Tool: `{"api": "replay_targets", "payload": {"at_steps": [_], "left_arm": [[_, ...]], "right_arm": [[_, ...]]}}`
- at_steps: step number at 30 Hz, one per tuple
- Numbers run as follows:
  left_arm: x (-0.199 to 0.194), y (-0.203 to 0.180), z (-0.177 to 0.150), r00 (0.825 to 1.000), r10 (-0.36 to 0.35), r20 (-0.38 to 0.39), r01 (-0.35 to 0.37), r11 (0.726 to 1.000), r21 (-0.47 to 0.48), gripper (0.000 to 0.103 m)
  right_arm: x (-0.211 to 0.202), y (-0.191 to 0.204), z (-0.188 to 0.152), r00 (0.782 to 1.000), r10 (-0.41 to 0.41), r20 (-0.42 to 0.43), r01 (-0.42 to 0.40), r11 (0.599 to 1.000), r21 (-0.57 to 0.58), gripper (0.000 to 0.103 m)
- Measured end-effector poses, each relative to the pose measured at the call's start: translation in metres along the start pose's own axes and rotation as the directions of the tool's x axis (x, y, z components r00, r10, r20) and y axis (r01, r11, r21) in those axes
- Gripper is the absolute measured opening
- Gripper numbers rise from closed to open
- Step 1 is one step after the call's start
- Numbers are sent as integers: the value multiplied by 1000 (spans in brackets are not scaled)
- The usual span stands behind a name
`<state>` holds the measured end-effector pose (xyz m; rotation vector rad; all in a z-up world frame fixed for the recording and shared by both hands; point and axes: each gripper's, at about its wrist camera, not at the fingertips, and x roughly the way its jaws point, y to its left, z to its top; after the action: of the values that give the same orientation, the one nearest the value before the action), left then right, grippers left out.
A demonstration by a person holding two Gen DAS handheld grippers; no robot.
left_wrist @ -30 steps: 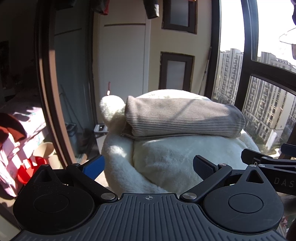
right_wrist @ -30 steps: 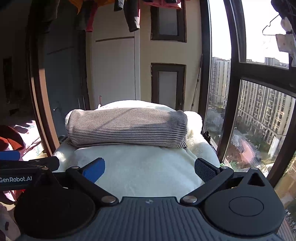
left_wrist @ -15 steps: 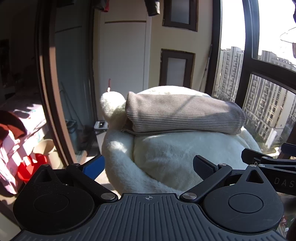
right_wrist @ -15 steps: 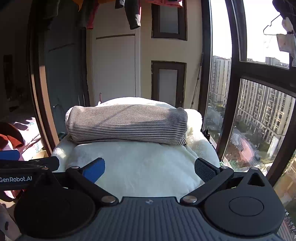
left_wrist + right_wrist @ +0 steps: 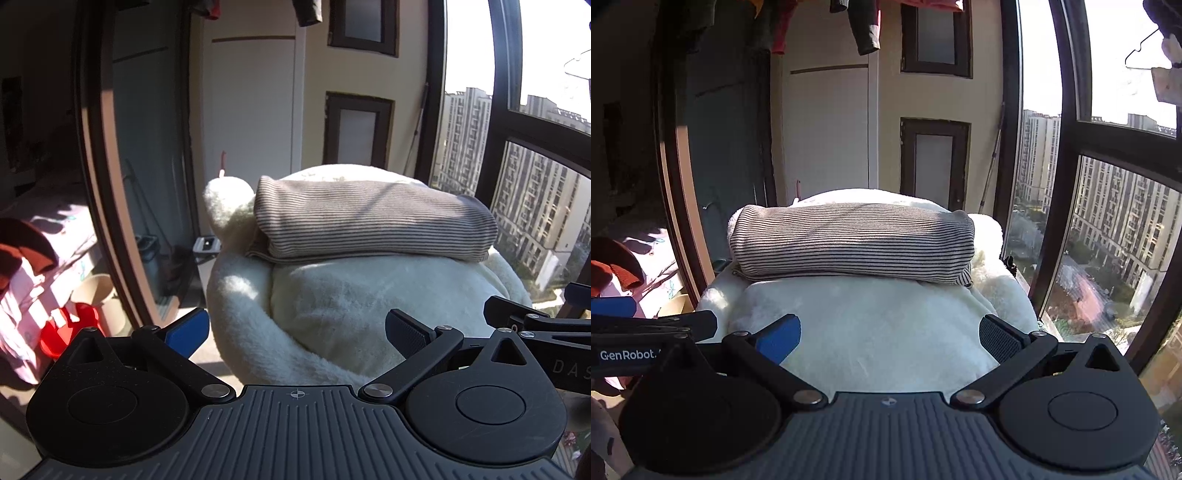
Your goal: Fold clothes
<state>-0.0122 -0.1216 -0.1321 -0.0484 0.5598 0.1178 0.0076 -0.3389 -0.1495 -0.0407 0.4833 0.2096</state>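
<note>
Comparing with the moment before, both views are raised only slightly and the striped garment (image 5: 373,221) is left untouched, so the fold is judged finished. The left gripper (image 5: 295,328) is spread wide and empty at lower centre; the garment lies above, well apart, on the white cushion (image 5: 354,306). The right gripper (image 5: 888,332) is spread wide too, the garment again above it.

I see a fluffy white cushion (image 5: 354,306) mounded by the dark-framed window (image 5: 1060,177), with apartment towers (image 5: 1126,218) outside in sun. A white door (image 5: 255,110) stands behind. At my left, a red basin (image 5: 70,332) sits on the floor, near a beige bucket (image 5: 94,295).
</note>
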Motion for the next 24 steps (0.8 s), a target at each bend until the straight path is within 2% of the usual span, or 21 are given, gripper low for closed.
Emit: {"api": "replay_targets", "payload": {"at_steps": [8, 12, 24], "left_arm": [[-2, -5, 4, 999, -35, 8, 35, 999, 9, 103], [-3, -9, 5, 999, -22, 25, 22, 999, 33, 103], [5, -8, 6, 1000, -14, 7, 14, 1000, 27, 103]], "right_arm": [[5, -8, 0, 1000, -25, -1, 25, 1000, 17, 103], [6, -10, 0, 1000, -30, -4, 30, 999, 22, 103], [8, -12, 0, 1000, -22, -12, 23, 999, 29, 103]]}}
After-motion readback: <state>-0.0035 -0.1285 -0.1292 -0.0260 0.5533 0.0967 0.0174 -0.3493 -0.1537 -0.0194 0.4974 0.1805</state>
